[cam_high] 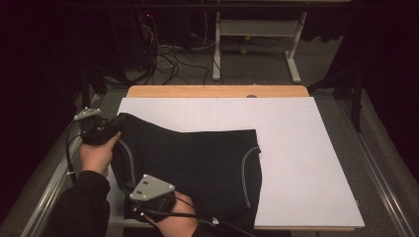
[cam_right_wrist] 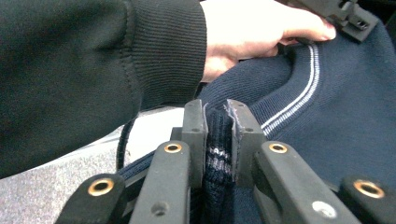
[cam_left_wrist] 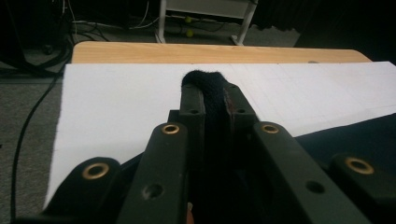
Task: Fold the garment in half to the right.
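Hand-held gripper (cam_left_wrist: pixel 212 100) pinches dark garment (cam_left_wrist: pixel 208 86) — over white board (cam_left_wrist: pixel 121 102).

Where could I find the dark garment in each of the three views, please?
High view: the dark garment lies on the left half of the white sheet.
Left gripper view: a fold of it sits pinched at centre.
Right gripper view: it covers the right side.
Shared landmark: its pale striped seam.

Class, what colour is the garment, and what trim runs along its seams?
Dark navy garment with thin white stripes; clearest in the right gripper view.
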A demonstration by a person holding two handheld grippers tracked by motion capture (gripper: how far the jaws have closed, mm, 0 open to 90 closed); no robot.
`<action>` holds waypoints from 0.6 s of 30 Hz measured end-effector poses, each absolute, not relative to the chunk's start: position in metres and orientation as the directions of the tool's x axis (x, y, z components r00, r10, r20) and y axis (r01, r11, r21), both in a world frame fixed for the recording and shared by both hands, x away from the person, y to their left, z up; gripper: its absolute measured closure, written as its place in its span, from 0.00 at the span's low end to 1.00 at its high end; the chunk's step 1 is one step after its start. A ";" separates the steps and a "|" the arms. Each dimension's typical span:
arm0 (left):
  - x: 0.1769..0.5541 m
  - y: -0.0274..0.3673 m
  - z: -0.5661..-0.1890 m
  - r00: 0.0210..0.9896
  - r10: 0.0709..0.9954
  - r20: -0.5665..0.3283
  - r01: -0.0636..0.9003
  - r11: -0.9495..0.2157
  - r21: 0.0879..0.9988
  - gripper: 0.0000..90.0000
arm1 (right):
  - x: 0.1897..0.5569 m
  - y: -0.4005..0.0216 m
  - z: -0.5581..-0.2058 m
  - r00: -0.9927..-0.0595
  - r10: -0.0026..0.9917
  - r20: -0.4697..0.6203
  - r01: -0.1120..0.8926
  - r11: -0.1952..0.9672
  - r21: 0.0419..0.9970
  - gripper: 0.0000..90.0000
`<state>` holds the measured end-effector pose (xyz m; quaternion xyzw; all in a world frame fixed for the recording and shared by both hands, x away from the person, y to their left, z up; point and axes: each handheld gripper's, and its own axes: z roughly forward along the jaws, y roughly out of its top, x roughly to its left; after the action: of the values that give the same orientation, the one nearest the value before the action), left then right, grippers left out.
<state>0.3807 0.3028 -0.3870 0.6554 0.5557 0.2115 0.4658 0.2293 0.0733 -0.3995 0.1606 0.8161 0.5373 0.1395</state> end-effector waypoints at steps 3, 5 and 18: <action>0.384 0.291 -0.381 0.280 0.933 -0.225 0.553 0.034 0.832 0.86 | 0.230 0.059 -0.396 -0.902 0.429 -0.050 0.119 0.357 0.927 0.88; 0.386 0.281 -0.376 0.287 0.933 -0.219 0.551 0.026 0.834 0.86 | 0.231 0.049 -0.394 -0.897 0.441 -0.040 0.126 0.339 0.932 0.88; 0.398 0.209 -0.363 0.350 0.919 -0.182 0.538 -0.038 0.842 0.86 | 0.227 -0.012 -0.393 -0.861 0.508 -0.010 0.137 0.249 0.959 0.88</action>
<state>0.3982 0.2092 -0.3628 0.6885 0.5290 0.2124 0.4484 0.2271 -0.0121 -0.3926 0.2083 0.7737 0.5762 0.1613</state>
